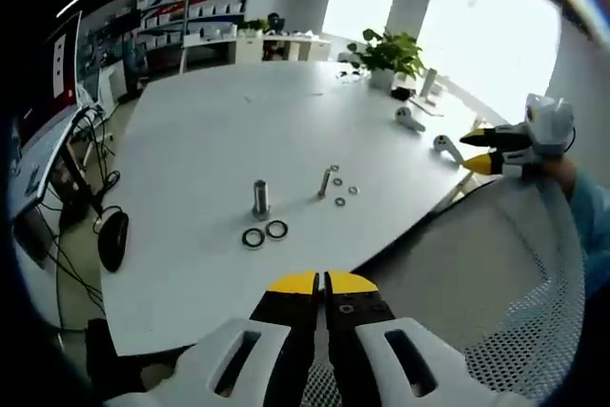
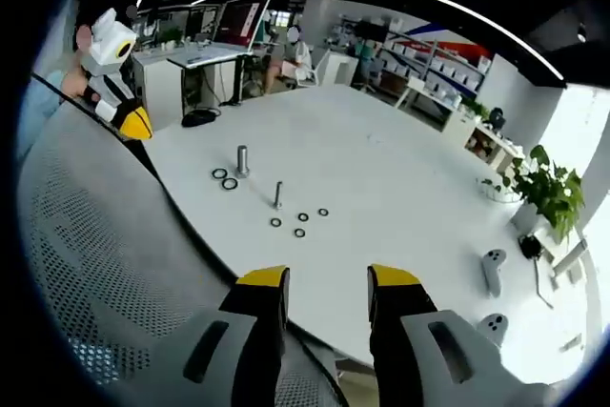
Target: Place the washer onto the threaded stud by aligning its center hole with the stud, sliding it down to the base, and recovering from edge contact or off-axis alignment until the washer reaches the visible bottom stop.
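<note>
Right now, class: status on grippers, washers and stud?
Left gripper shut, empty. Right gripper open, empty. Small washers loose on table beside threaded stud; none mounted. Nothing blocking the stud.

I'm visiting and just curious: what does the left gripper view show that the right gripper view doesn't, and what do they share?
Only the left gripper view has its own shut left gripper and a dark mouse beside the table. Only the right gripper view has its own open right gripper and desks with monitors. Both share the white table, the thick stud, thin stud, two large washers, small washers and potted plant.
</note>
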